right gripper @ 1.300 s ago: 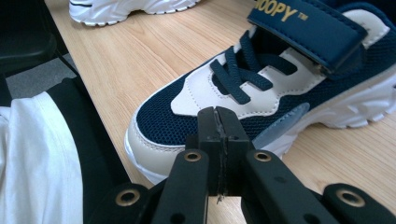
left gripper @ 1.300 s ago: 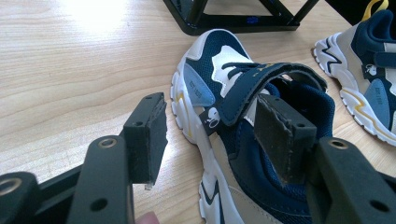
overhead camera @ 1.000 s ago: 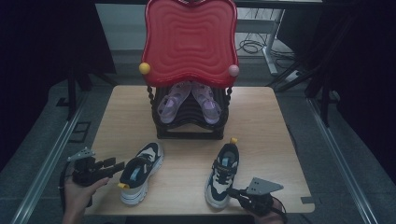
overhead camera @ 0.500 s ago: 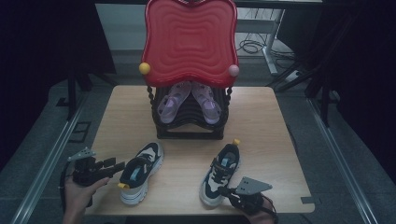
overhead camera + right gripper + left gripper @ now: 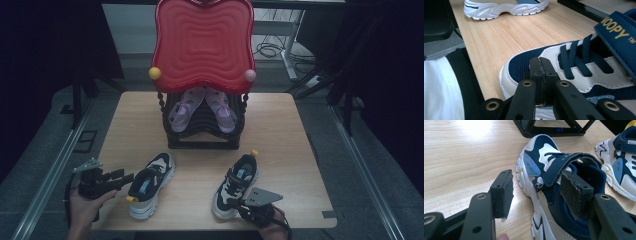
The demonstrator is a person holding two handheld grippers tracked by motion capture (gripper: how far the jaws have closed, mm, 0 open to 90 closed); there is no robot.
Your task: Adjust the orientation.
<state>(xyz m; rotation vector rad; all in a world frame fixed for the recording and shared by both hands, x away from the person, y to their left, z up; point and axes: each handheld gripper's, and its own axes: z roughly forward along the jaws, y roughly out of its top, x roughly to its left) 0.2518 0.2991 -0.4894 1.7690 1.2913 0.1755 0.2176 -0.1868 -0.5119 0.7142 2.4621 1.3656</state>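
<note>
Two navy, white and beige sneakers lie on the wooden table point(image 5: 280, 125). The left sneaker point(image 5: 150, 182) point(image 5: 544, 170) has its heel toward me. My left gripper point(image 5: 126, 178) point(image 5: 537, 195) is open at that heel: one pad is over the shoe's opening, the other outside above the table. The right sneaker point(image 5: 236, 185) point(image 5: 574, 65) points its toe at me. My right gripper point(image 5: 241, 207) point(image 5: 542, 75) is shut, pads pressed together with nothing visible between them, just above that toe cap.
A black shoe rack point(image 5: 205, 125) with a tall red back panel point(image 5: 202, 42) stands at the table's far middle, with purple sandals point(image 5: 202, 107) on it. Its base point(image 5: 549, 127) lies just beyond the left sneaker. A white sleeve point(image 5: 441, 90) is at the near table edge.
My right gripper has slid left and forward to the right sneaker's toe, and that toe has swung slightly left. The left gripper has barely moved.
</note>
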